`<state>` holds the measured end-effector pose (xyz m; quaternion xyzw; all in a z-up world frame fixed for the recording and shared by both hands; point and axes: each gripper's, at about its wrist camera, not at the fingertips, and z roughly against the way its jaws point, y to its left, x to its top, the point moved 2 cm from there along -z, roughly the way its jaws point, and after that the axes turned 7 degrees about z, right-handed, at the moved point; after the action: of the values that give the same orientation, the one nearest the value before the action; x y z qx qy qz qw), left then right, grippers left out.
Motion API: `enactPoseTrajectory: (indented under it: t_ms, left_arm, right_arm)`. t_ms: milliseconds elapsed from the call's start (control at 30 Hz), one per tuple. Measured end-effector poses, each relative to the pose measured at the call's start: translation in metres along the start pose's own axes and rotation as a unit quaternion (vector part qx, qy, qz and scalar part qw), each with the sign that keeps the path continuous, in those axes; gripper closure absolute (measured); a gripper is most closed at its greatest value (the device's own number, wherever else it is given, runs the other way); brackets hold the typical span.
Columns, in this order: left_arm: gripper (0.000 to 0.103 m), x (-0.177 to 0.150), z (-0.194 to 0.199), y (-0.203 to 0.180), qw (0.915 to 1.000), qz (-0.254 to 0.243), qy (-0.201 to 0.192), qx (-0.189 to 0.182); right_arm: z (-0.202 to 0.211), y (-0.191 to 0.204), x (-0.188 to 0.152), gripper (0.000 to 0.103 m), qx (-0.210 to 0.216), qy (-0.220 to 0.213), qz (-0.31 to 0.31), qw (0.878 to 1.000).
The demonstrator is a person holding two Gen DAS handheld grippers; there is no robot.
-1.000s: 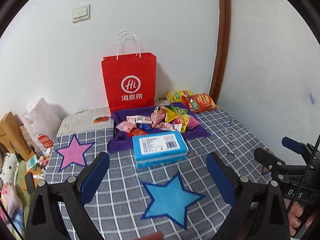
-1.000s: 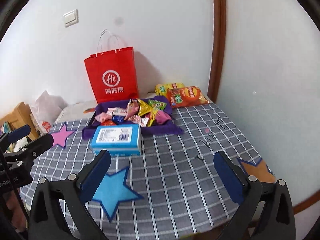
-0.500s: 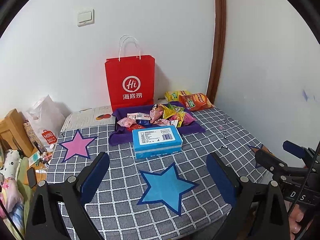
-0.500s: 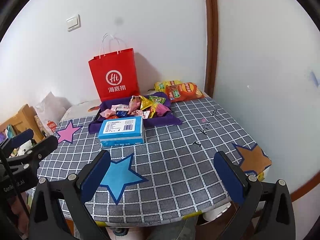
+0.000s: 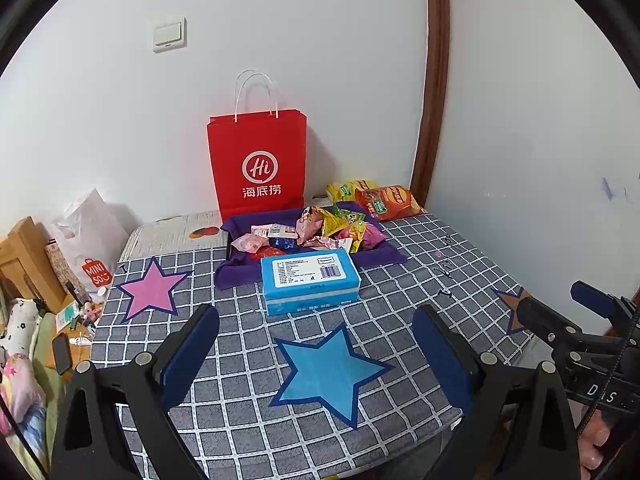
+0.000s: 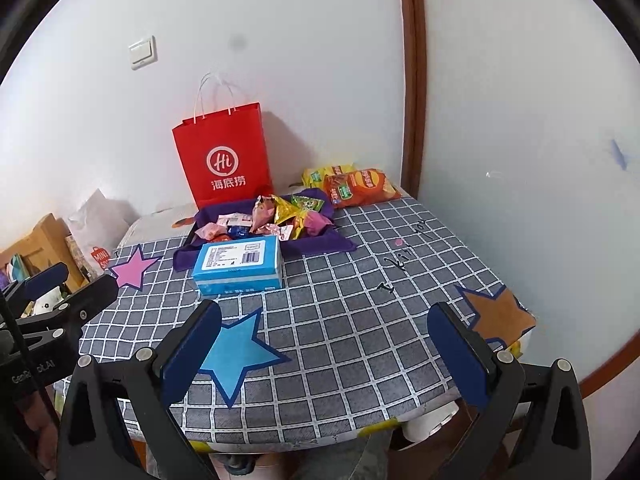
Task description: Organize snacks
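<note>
Nearest the lens: left gripper [image 5: 316, 350] with black arms and blue pads spread wide, nothing between them, held above the near edge of the grey checked tablecloth [image 5: 400, 312]. Likewise the right gripper [image 6: 324, 352], blue-padded fingers wide apart and empty, over the same cloth's front edge.

Just beyond the left gripper, a large light-blue star patch with a dark-blue border [image 5: 328, 368], flat on the cloth. To the left and further back, a pink star patch with a dark outline [image 5: 150, 290]; at the right edge of the table, an orange-brown star patch [image 6: 498, 314].

Past the blue star, a light-blue rectangular box with a white barcode label on top [image 5: 310, 280], lying flat, touching the front hem of a purple cloth-lined tray [image 5: 240, 270]. Heaped in that tray, a pile of small wrapped snacks in pink, yellow, green and red foil [image 5: 316, 230].

Behind the tray on the right, an orange crisp bag [image 5: 386, 202] lying against a yellow snack bag [image 5: 346, 189]. At the back, standing upright against the white wall, a red paper carrier bag with white cord handles and a round white logo [image 5: 258, 164]. High on the wall, a white light switch [image 5: 170, 34].
</note>
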<state>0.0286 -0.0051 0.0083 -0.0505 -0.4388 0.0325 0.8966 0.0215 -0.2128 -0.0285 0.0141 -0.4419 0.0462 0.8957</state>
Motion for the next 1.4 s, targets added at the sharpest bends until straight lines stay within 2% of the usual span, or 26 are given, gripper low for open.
enactPoseTrajectory:
  t_ms: [1400]
  left_arm:
    - [0.005, -0.0024, -0.0018, 0.0018, 1.0000, 0.004, 0.004, -0.003]
  right_arm:
    - [0.0066, 0.0022, -0.0009, 0.002, 0.003, -0.006, -0.004, 1.000]
